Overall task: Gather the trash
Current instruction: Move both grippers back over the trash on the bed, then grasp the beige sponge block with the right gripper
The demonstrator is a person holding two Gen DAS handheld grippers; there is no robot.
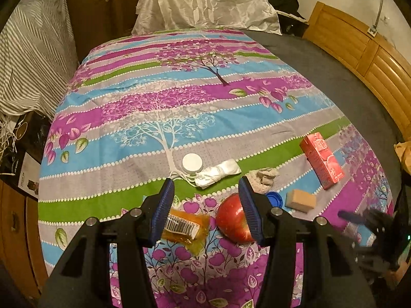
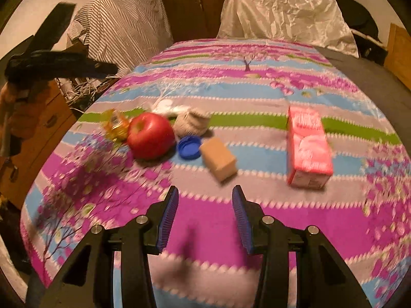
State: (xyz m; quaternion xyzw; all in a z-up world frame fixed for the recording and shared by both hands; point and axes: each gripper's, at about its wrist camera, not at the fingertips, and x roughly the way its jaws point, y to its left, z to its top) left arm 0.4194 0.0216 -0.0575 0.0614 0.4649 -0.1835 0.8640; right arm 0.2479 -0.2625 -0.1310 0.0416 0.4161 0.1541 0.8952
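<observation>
On the flowered bedspread [image 1: 179, 89] my left gripper [image 1: 206, 183] hangs open. An orange wrapper with a barcode [image 1: 185, 227] and a red apple [image 1: 232, 222] lie beneath its blue pads, untouched. Beyond them lie a white round lid [image 1: 192, 163], a white crumpled wad [image 1: 218, 173], a beige wad [image 1: 265, 175], a blue bottle cap [image 1: 276, 200], a tan block [image 1: 300, 200] and a pink carton [image 1: 322, 160]. My right gripper [image 2: 204, 192] is open over bare cloth with nothing between its pads. The tan block [image 2: 219, 157] and blue cap [image 2: 189, 147] lie just ahead, the apple [image 2: 150, 136] at left and the carton [image 2: 308, 151] at right.
A pale sheet-covered shape [image 1: 205, 2] stands at the far end of the bed. A striped cloth [image 1: 30, 51] hangs at left above cables and boxes. A wooden bed frame [image 1: 359, 51] runs along the right. The left gripper's dark frame [image 2: 59, 61] shows blurred at upper left in the right wrist view.
</observation>
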